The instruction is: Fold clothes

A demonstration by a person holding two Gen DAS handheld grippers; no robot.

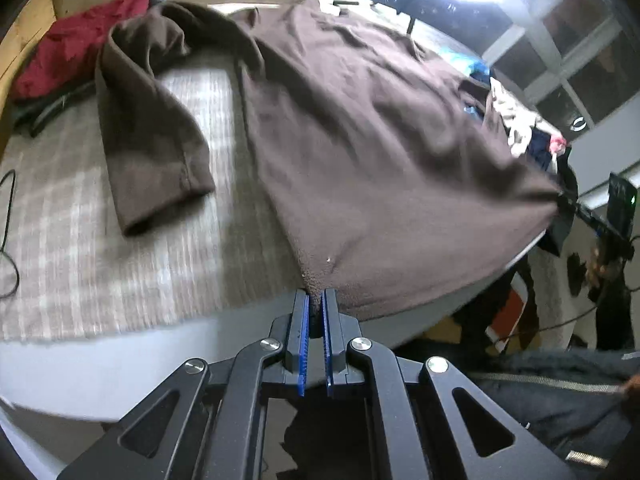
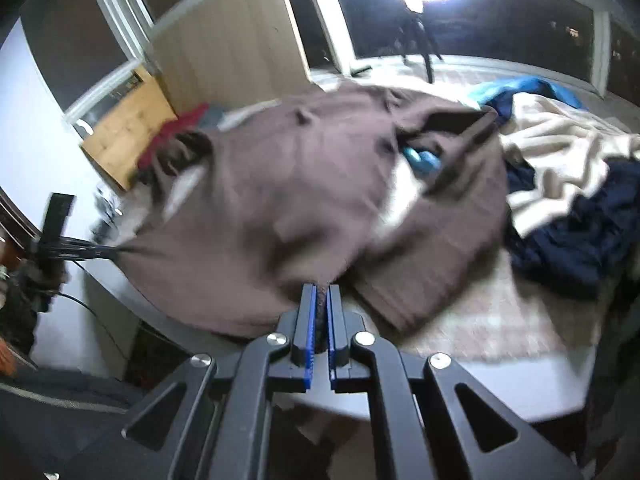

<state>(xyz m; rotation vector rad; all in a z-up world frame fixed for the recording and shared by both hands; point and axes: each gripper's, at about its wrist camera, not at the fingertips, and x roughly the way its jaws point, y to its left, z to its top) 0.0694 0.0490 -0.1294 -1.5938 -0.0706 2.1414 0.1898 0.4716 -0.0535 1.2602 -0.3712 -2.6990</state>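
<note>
A brown long-sleeved fleece top (image 1: 360, 132) lies spread over the bed, its hem hanging at the near edge. My left gripper (image 1: 316, 294) is shut on one bottom corner of the hem. My right gripper (image 2: 321, 290) is shut on the other bottom corner of the same top (image 2: 280, 184). The right gripper also shows at the far right of the left wrist view (image 1: 566, 200), pulling the hem taut. One sleeve (image 1: 152, 140) lies folded down on the left side. The other sleeve (image 2: 448, 216) lies on the right side.
The bed has a checked beige cover (image 1: 80, 240). A red garment (image 1: 80, 40) lies at the far left corner. A cream blanket (image 2: 560, 148), dark navy clothes (image 2: 576, 240) and a blue item (image 2: 520, 88) are piled on the right. Windows and a bright lamp are beyond.
</note>
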